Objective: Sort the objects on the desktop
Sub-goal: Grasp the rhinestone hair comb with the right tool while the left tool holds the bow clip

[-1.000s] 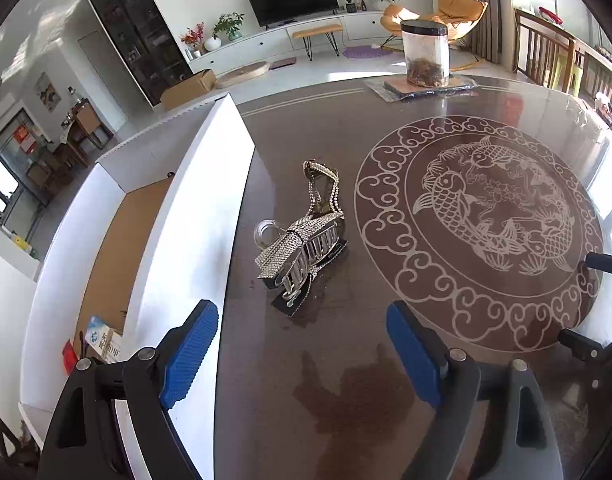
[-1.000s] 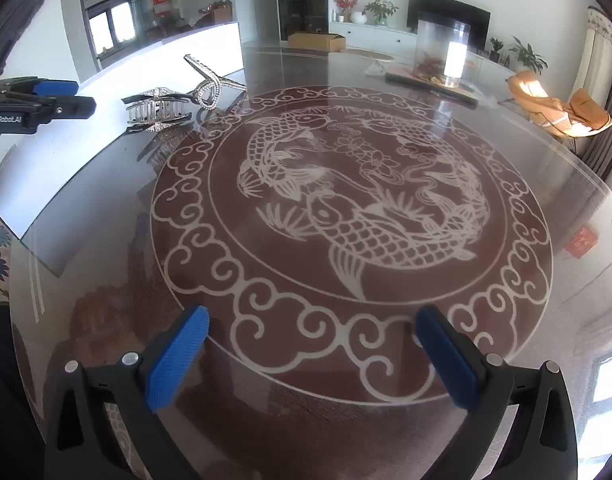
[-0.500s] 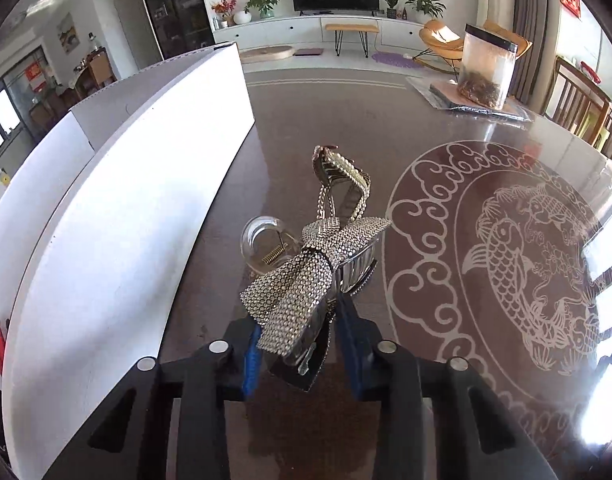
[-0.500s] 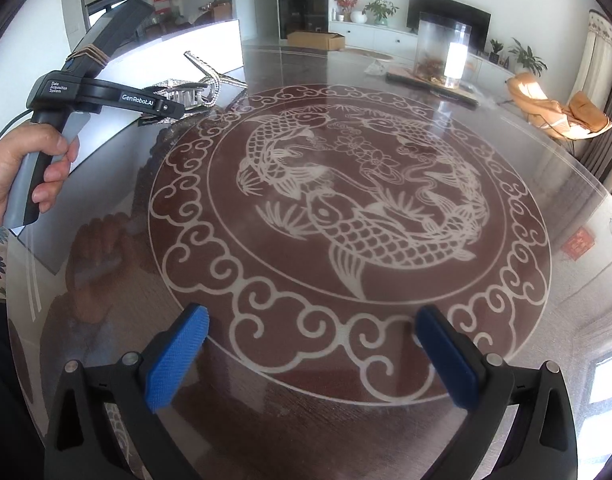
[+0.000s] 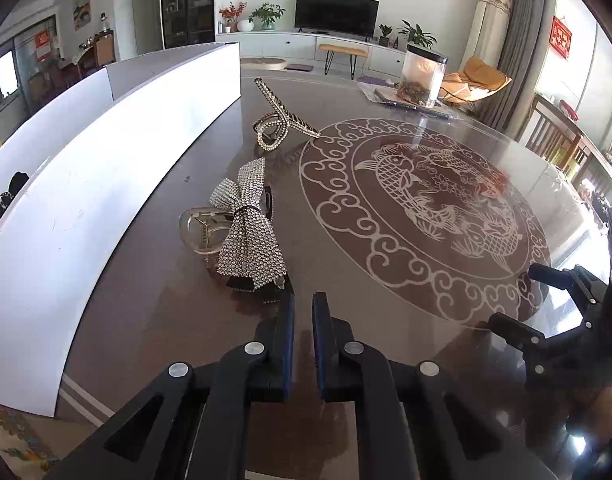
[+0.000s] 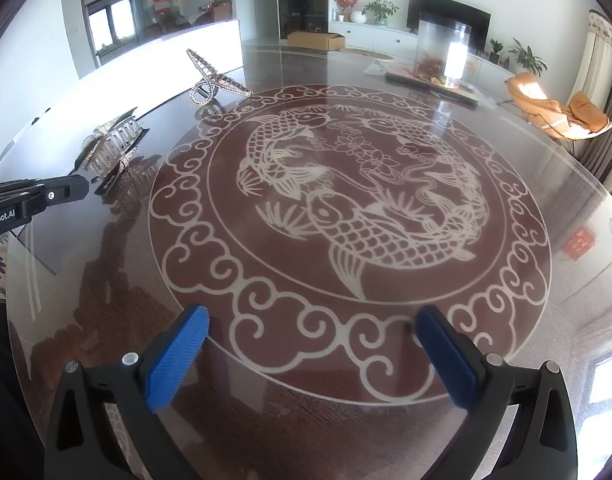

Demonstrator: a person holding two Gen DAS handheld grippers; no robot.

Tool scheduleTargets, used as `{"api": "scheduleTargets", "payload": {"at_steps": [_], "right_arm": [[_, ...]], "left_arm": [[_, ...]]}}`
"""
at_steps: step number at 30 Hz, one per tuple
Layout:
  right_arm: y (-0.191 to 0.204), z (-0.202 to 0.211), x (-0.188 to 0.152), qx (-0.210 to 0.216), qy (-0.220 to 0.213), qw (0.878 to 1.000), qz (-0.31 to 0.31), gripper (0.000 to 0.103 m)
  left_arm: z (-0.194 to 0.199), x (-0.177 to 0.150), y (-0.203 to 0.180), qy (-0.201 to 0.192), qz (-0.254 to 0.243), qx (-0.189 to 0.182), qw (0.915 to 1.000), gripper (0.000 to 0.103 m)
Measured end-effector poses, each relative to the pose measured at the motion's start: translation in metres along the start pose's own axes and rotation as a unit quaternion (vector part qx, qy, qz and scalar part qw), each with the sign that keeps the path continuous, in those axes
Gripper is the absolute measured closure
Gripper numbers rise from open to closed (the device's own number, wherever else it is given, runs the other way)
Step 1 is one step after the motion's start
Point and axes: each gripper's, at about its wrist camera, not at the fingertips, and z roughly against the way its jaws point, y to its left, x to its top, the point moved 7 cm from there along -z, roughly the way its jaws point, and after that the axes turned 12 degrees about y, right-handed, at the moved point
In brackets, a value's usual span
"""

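Beside the white box [image 5: 106, 168], bow hair clip [image 5: 248, 232] lengthwise toward left gripper [image 5: 302, 308], clenched empty, right gripper [image 6: 311, 320] released.

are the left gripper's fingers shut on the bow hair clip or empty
Shut and empty: the left gripper fingers nearly meet with nothing between them; the bow hair clip lies on the table ahead.

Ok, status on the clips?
Left gripper just closed, shut on nothing. Right gripper open, empty. Bow clip on table at left tips, ungrasped. Nothing blocking.

table [image 5: 385, 304]: glossy glass-topped wood | bow hair clip [image 5: 248, 236]: sparkly rhinestones, clear plastic
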Motion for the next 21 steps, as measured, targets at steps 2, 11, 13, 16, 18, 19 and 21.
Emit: {"api": "scheduleTargets", "payload": {"at_steps": [2, 11, 13, 16, 18, 19, 21], "right_arm": [[0.001, 0.000, -0.001, -0.003, 0.001, 1.000, 0.001, 0.000], [0.000, 0.000, -0.001, -0.004, 0.001, 1.000, 0.001, 0.000], [0.000, 0.001, -0.001, -0.004, 0.001, 1.000, 0.001, 0.000], [0.000, 0.001, -0.001, -0.004, 0.001, 1.000, 0.001, 0.000], [0.000, 0.001, -0.001, -0.004, 0.001, 1.000, 0.001, 0.000], [0.000, 0.001, -0.001, -0.004, 0.001, 1.000, 0.001, 0.000], [0.000, 0.001, -0.001, -0.004, 0.001, 1.000, 0.001, 0.000]], "left_arm": [[0.005, -0.007, -0.003, -0.013, 0.000, 0.005, 0.9999, 0.093], [0.023, -0.004, 0.016, -0.059, 0.041, 0.041, 0.9966, 0.010], [0.016, -0.004, 0.017, -0.045, 0.044, 0.041, 0.9972, 0.010], [0.013, -0.002, 0.015, -0.043, 0.046, 0.033, 0.9975, 0.010], [0.010, -0.003, 0.014, -0.039, 0.045, 0.033, 0.9977, 0.010], [0.008, -0.003, 0.014, -0.036, 0.045, 0.034, 0.9978, 0.010], [0.004, -0.003, 0.014, -0.028, 0.048, 0.032, 0.9979, 0.010]]}}
